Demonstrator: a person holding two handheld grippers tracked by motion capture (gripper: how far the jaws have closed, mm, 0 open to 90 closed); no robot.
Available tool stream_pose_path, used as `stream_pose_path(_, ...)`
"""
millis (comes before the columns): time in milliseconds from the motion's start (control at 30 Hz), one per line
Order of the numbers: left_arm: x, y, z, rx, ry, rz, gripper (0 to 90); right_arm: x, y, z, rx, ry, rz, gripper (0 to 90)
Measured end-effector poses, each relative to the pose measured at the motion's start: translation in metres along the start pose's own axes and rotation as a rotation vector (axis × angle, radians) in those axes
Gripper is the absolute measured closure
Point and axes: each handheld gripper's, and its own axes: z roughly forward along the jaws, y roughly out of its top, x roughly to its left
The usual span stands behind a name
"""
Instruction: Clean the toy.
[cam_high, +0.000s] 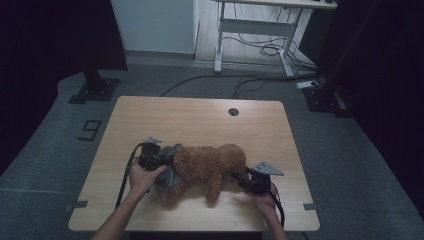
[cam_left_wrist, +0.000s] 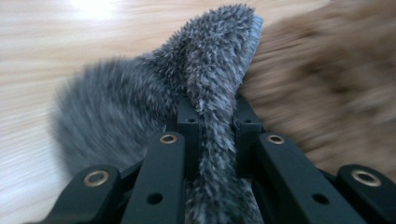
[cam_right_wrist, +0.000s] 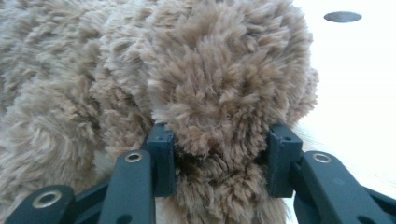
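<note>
A brown plush dog (cam_high: 207, 165) lies on its side on the wooden table (cam_high: 200, 120). A grey fuzzy cloth (cam_high: 172, 172) wraps its left end. My left gripper (cam_high: 164, 159) is at that end, shut on a fold of the grey cloth (cam_left_wrist: 205, 79), which stands up between the closed jaws of the left gripper (cam_left_wrist: 215, 119). Blurred brown fur (cam_left_wrist: 327, 84) lies just right of that fold. My right gripper (cam_high: 240, 176) is at the plush's right end. In the right gripper view, the right gripper (cam_right_wrist: 222, 142) clamps a thick tuft of the plush dog (cam_right_wrist: 219, 88), pads pressed into the fur.
A round cable hole (cam_high: 233, 111) sits near the table's far edge, also visible as a dark hole (cam_right_wrist: 342, 17) in the right gripper view. Beyond the table stand a white desk frame (cam_high: 250, 30), floor cables (cam_high: 260, 80) and a dark stand base (cam_high: 95, 90).
</note>
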Motion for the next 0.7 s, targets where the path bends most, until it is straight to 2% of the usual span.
stream_pose_path(67, -0.007, 0.005, 0.005, 0.002, 0.016, 0.017, 78.6, 0.001, 0.000, 0.000, 0.001, -0.006, -0.002, 55.2)
stream_pose_path(133, -0.009, 0.010, 0.011, -0.004, 0.017, 0.008, 78.9, -0.001, 0.000, 0.001, -0.007, -0.006, 0.015, 55.4)
stream_pose_path(167, -0.005, 0.014, 0.013, -0.011, 0.001, -0.012, 79.0, -0.003, 0.000, 0.001, -0.013, -0.005, 0.022, 55.6)
stream_pose_path(300, 0.009, 0.025, 0.018, -0.037, -0.016, -0.058, 79.2, -0.002, 0.008, 0.010, -0.061, -0.022, -0.028, 57.0)
stream_pose_path(333, 0.011, 0.027, 0.018, -0.047, -0.018, -0.070, 79.3, -0.001, 0.011, 0.014, -0.077, -0.033, -0.063, 57.0)
stream_pose_path(400, 0.018, 0.030, 0.017, -0.069, -0.021, -0.083, 79.3, 0.000, 0.015, 0.022, -0.080, -0.051, -0.100, 56.9)
stream_pose_path(467, 0.024, 0.029, 0.017, -0.079, -0.031, -0.093, 79.2, 0.000, 0.015, 0.027, -0.079, -0.054, -0.111, 56.1)
stream_pose_path(500, 0.027, 0.027, 0.016, -0.086, -0.051, -0.105, 79.1, 0.000, 0.015, 0.027, -0.076, -0.056, -0.117, 55.1)
stream_pose_path(600, 0.028, 0.026, 0.006, -0.110, -0.076, -0.123, 78.5, -0.002, 0.011, 0.022, -0.058, -0.058, -0.125, 51.9)
stream_pose_path(667, 0.027, 0.030, -0.006, -0.150, -0.083, -0.122, 78.3, -0.002, 0.008, 0.018, -0.044, -0.053, -0.132, 51.4)
stream_pose_path(700, 0.023, 0.035, -0.015, -0.169, -0.082, -0.104, 78.3, -0.002, 0.006, 0.017, -0.042, -0.052, -0.139, 51.1)
